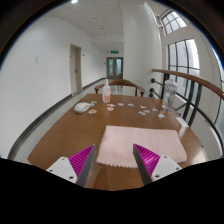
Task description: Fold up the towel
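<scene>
A pale pink towel [140,141] lies flat on the brown wooden table [70,135], spread out just ahead of my fingers and a little to the right. My gripper [113,163] is open and empty, held above the table's near part. Its two magenta pads [84,160] stand wide apart, with the towel's near zigzag edge showing between them. Nothing is between the fingers but table and towel below.
At the table's far end stand a clear bottle [106,93], a white bowl-like thing [82,107] and small scattered items [145,111]. A curved wooden rail [190,80] and windows are on the right. A door is at the back.
</scene>
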### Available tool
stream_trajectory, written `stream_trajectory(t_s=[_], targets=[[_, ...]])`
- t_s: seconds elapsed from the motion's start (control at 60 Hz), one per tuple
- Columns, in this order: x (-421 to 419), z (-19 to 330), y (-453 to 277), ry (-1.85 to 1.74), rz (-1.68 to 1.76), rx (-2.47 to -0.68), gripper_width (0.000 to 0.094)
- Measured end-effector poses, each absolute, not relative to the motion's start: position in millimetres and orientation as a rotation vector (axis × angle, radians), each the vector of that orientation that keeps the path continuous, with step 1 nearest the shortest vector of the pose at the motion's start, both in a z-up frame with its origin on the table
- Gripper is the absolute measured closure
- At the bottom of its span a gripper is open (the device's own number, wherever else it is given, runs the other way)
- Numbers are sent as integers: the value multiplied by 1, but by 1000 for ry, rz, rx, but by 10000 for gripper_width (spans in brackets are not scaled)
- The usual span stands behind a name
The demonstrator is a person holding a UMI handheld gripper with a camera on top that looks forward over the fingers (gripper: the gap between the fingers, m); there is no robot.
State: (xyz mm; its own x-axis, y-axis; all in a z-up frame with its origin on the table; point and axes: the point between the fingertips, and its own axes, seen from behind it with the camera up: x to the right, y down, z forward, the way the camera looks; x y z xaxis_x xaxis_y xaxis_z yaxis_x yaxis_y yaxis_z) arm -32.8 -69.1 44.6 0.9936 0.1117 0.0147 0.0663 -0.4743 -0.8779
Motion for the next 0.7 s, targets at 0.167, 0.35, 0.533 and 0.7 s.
stream_trajectory(t_s=[0.167,0.35,0.533,0.7], targets=[[-72,9,11,-143,33,-2156,251],[-86,-8,22,-222,108,-2197,785],[-84,-5,27,-235,63,-2166,933],[-47,73,28,-128,104,-2020,930]])
